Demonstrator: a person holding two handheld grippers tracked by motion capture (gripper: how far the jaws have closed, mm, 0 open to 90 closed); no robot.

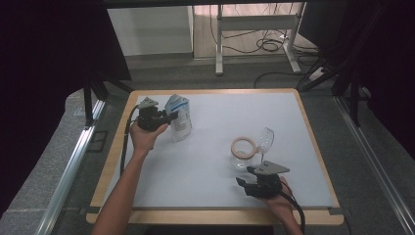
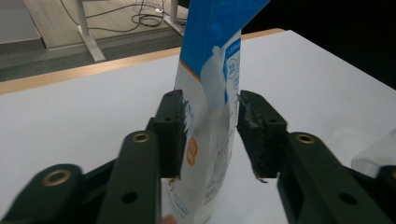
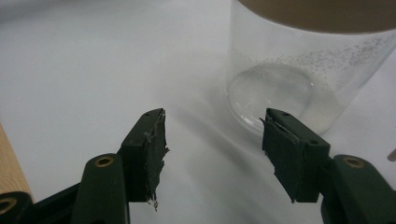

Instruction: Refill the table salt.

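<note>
A blue and white pouch (image 1: 179,116) stands on the white tabletop (image 1: 220,112) at the back left. My left gripper (image 1: 171,116) comes at it from the left. In the left gripper view the pouch (image 2: 208,70) sits between the black pads (image 2: 172,126), which press on its sides, so my left gripper (image 2: 210,98) is shut on it. A clear glass jar (image 1: 243,152) with a tan rim stands at the front right, with a wine glass (image 1: 265,138) just behind it. My right gripper (image 1: 244,182) rests on the table just in front of the jar. It (image 3: 215,119) is open and empty, with the jar (image 3: 299,84) ahead and to the right.
The tabletop has a wooden edge (image 1: 117,147). Beyond the table stand a desk frame (image 1: 220,44) and loose cables (image 1: 269,46) on the floor. Dark curtains hang at both sides. A metal rail (image 1: 73,161) runs along the left.
</note>
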